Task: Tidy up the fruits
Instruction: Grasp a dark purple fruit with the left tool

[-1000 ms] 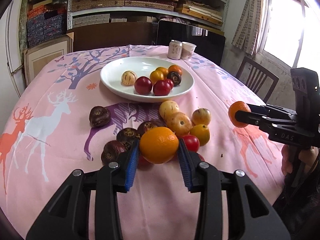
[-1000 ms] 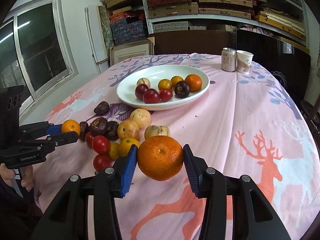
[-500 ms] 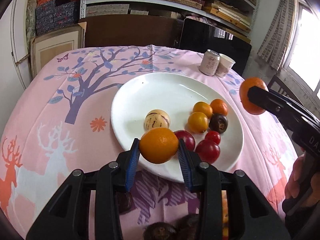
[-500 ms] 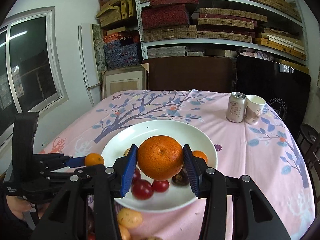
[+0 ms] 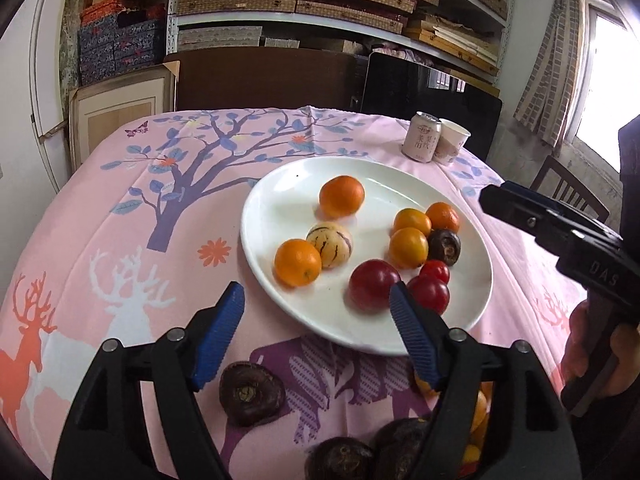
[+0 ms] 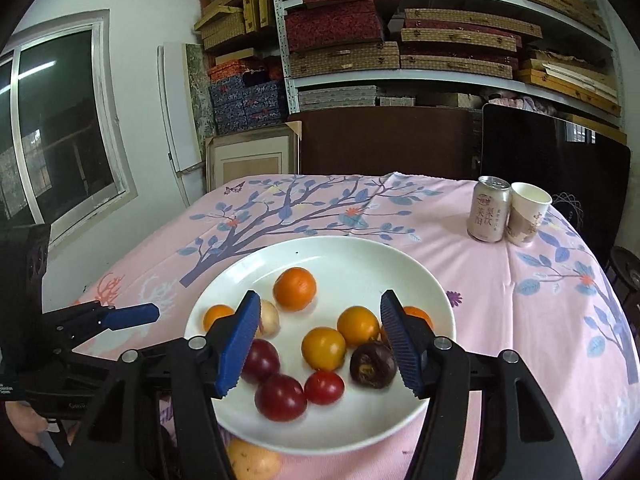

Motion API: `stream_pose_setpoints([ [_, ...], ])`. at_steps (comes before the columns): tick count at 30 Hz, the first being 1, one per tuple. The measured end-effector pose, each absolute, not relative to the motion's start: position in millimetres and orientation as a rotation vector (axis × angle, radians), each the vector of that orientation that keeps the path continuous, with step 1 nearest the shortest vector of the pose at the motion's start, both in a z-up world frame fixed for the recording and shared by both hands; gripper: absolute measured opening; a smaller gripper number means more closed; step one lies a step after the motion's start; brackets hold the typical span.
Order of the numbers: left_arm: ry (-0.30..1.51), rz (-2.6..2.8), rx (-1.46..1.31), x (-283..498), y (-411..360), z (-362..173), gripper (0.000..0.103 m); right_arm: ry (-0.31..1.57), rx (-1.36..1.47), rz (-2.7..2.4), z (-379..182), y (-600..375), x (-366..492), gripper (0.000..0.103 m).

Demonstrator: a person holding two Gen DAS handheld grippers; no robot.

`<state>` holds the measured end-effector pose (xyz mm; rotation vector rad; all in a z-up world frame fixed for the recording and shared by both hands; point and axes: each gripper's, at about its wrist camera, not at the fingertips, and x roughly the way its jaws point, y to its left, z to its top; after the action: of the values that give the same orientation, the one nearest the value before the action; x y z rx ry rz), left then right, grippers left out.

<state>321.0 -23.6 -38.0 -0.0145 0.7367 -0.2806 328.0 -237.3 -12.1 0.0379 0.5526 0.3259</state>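
The fruits (image 5: 341, 196) were gathered in the plate (image 5: 280, 184) on the surface (image 5: 120, 240). A can (image 6: 489, 209) and cup (image 6: 527, 213) were set side by side behind it.

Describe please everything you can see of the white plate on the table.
The white plate is round, shallow and glossy, and looks ceramic. It lies flat on the pink tablecloth, near its middle. It holds several small fruits, orange, yellow, red, dark and one pale striped. Its far part is bare, with one tiny dark speck. Both grippers hover open at its near rim, not touching it.
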Motion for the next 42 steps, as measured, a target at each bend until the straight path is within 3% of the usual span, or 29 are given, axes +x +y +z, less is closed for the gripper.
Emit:
stream_pose_setpoints([
  [8, 0.718, -0.257, -0.037, 261.5, -4.6, -44.0, 0.081, 0.578, 0.131, 0.297, -28.2, -282.0, 288.2, 0.07],
  [19, 0.816, -0.168, 0.128, 186.5, 12.9, -64.6, 0.081, 0.56, 0.151, 0.329, -23.9, -291.0, 278.5, 0.07],
  [20, 0.826, -0.16, 0.147, 186.9, 12.5, -67.2, 0.079, 0.555, 0.154, 0.332, -22.7, -291.4, 276.6, 0.07],
  [24, 0.883, -0.202, 0.164, 196.4, 4.1, -80.2, 0.047, 0.546, 0.147, 0.337, -21.2, -291.8, 271.3, 0.07],
  [26, 0.911, -0.213, 0.207, 202.3, -6.0, -89.3, 0.038, 0.551, 0.14, 0.341, -22.8, -290.9, 269.5, 0.07],
  [32, 0.937, -0.251, 0.093, 218.0, 7.1, -88.2, 0.041, 0.59, 0.126, 0.343, -29.7, -289.6, 270.0, 0.07],
  [36, 0.891, -0.245, 0.061, 225.0, 12.2, -80.3, 0.067, 0.635, 0.085, 0.368, -36.4, -279.2, 271.5, 0.07],
  [38, 0.916, -0.282, 0.052, 234.0, 8.8, -84.1, 0.07, 0.655, 0.058, 0.376, -41.0, -273.7, 271.3, 0.07],
  [40, 0.941, -0.339, 0.006, 241.5, 9.7, -87.4, 0.064, 0.669, 0.039, 0.375, -44.6, -269.1, 271.7, 0.07],
  [42, 0.948, -0.371, 0.001, 241.5, 7.2, -87.9, 0.048, 0.673, 0.032, 0.372, -46.3, -268.2, 271.8, 0.07],
])
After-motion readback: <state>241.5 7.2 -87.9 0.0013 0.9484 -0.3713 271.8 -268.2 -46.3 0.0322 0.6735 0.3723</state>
